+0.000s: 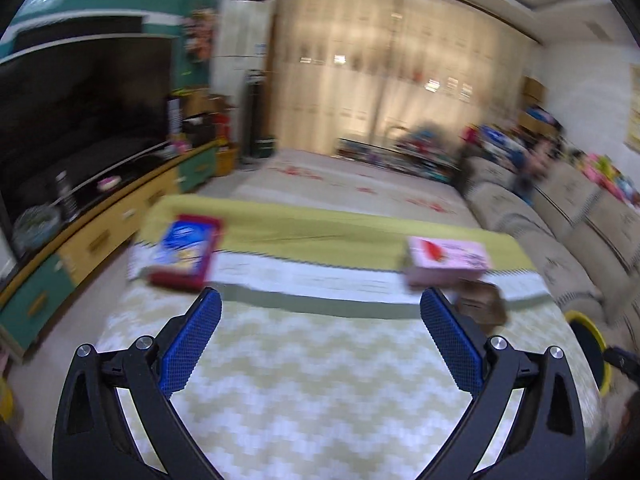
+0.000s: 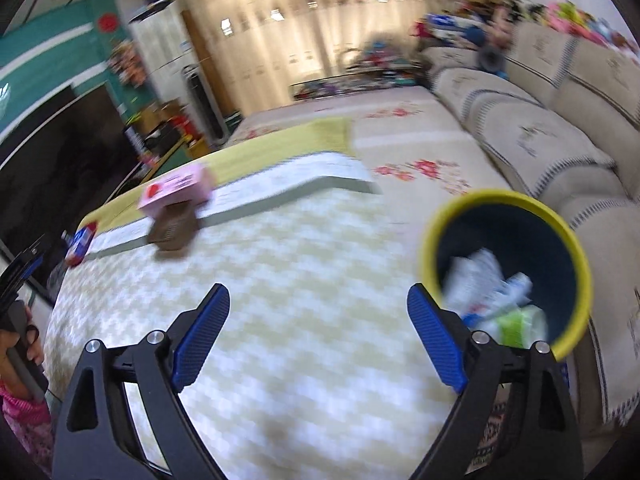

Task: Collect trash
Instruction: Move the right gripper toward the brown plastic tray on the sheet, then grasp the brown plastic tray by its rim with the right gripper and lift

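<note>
Right wrist: both hand-held grippers (image 2: 318, 300) (image 1: 320, 304) spread, empty; bin (image 2: 440, 216) beside table (image 2: 280, 280); pink box (image 2: 176, 190) ahead.

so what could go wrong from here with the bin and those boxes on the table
1. The yellow-rimmed bin stands past the table's edge, close by the right gripper; a careless sweep might tip it and spill the trash inside.
2. The pink box rests partly on the brown box, so grabbing either could topple the other.
3. Both views are blurred, so aiming the left gripper may be off.
</note>
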Demonstrator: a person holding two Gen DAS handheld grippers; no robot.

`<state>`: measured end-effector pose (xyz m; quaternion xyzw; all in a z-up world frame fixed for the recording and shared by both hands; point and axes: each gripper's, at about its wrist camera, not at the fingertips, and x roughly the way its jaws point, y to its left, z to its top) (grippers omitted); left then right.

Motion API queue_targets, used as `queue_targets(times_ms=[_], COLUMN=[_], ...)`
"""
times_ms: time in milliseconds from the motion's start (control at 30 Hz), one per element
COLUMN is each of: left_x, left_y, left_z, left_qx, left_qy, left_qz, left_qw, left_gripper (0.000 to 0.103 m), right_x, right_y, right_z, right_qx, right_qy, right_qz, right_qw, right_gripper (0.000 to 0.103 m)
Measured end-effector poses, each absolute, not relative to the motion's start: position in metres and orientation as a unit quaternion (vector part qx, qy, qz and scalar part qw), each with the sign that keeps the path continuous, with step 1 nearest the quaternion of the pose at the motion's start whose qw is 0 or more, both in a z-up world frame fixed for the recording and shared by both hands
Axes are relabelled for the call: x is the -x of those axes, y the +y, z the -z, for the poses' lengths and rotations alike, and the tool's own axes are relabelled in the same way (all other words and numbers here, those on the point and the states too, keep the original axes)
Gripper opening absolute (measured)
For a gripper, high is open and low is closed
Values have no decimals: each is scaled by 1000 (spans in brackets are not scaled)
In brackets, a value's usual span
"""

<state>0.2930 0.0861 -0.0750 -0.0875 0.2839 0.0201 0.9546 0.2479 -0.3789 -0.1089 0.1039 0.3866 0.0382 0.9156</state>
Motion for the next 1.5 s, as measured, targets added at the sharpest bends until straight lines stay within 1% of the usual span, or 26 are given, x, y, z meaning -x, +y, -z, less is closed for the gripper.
queue_targets(times_ms=[100,200,267,300,467,667,1133,1200,1233,1267,1300,1500], left_x=[-293,-292,-293,-293,-293,-294,-296,-296,-296,-296,-296,-295], left_y=[99,95,87,87,73,75,70,70,69,69,68,65], left_z=[88,99,102,105,108,111,114,115,115,115,115,116], left_qx=[102,89,87,90,84,92,90,91,90,89,88,83], left_qy=[279,279,288,294,299,304,310,312,312,312,312,312], left_qz=[-50,-51,-40,-30,-14,-27,-19,-18,-18,-17,-17,-14], left_qw=[953,955,953,951,950,948,946,946,946,946,946,946], left_gripper=[98,98,98,98,98,98,98,98,98,98,98,98], right_x=[-268,-288,-300,-309,-348,-378,-401,-402,-402,-401,-400,-391], right_y=[-330,-288,-267,-253,-220,-209,-196,-199,-200,-200,-200,-211], right_z=[105,103,103,104,116,135,159,160,160,159,160,155], right_qx=[-82,-54,-34,-23,3,-1,10,7,6,7,9,-5], right_qy=[389,392,391,391,400,421,434,434,433,431,431,425], right_qz=[-73,-94,-99,-98,-78,-35,7,6,4,4,4,-11], right_qw=[914,914,914,915,913,907,901,901,902,902,902,905], right_gripper=[87,88,93,93,95,95,96,94,84,71,68,68])
